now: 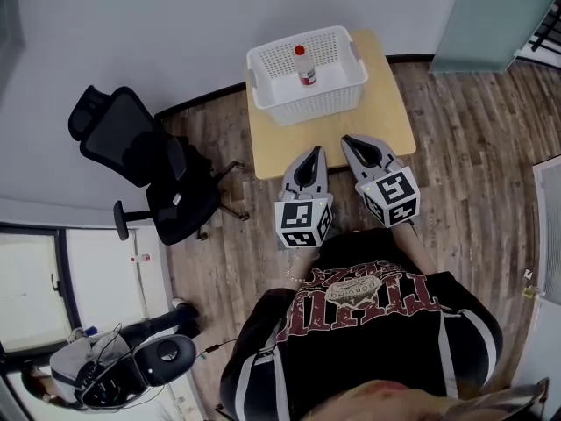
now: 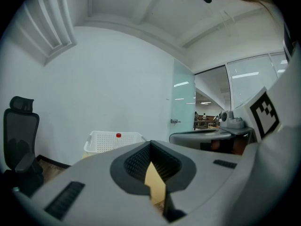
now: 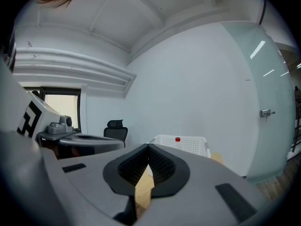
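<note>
A small wooden table (image 1: 390,112) carries a white perforated basket (image 1: 317,102). Inside the basket stands a small bottle (image 1: 304,65) with a red cap. I hold both grippers side by side over the table's near edge, pointing at the basket. The left gripper (image 1: 315,151) is shut, its ribbed jaws meeting at the tips with nothing between them (image 2: 150,145). The right gripper (image 1: 345,139) is likewise shut and empty (image 3: 148,148). Both gripper views show the basket (image 2: 110,143) (image 3: 184,145) ahead, with the red cap (image 2: 118,135) (image 3: 177,139) above its rim.
A black office chair (image 1: 149,169) stands left of the table on the wood floor, also seen in the left gripper view (image 2: 19,135). A frosted glass door (image 1: 482,16) is at the back right. Dark equipment (image 1: 131,367) sits at the lower left near a window.
</note>
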The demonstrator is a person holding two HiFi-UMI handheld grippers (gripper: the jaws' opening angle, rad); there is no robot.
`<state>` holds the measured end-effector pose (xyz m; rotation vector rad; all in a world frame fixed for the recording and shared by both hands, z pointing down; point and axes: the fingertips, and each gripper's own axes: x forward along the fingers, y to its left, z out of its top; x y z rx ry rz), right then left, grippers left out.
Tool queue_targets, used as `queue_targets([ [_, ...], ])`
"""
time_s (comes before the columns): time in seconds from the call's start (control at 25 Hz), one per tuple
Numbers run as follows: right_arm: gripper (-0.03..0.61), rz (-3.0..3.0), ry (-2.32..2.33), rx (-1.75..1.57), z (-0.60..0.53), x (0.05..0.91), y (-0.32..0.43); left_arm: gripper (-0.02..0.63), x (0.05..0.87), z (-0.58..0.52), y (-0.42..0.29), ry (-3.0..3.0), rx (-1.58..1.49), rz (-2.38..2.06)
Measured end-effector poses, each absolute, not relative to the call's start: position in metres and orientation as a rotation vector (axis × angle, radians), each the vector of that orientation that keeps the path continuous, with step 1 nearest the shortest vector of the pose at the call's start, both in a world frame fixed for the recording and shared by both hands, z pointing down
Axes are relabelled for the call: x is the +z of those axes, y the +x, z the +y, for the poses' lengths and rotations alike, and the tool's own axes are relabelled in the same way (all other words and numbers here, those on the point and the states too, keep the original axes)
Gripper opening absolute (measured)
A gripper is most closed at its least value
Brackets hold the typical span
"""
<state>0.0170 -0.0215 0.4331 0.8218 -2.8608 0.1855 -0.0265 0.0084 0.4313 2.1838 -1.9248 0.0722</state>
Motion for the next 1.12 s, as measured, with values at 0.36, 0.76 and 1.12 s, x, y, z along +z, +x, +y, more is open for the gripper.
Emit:
queue_targets([
  [0.36, 0.017, -2.842, 0.843, 0.193, -0.034, 0.438, -0.004, 0.028, 0.436, -0.006, -0.047, 2.198, 0.071, -1.892],
  [0.76, 0.017, -2.800, 0.899, 0.195, -0.061, 0.441, -0.031, 0.028, 0.440, -0.035, -0.074, 2.230, 0.070, -1.820],
  [1.12, 0.017, -2.777, 0.945, 0.199, -0.085, 0.445, -0.052, 0.028, 0.445, -0.062, -0.096, 2.260, 0.077, -1.775],
])
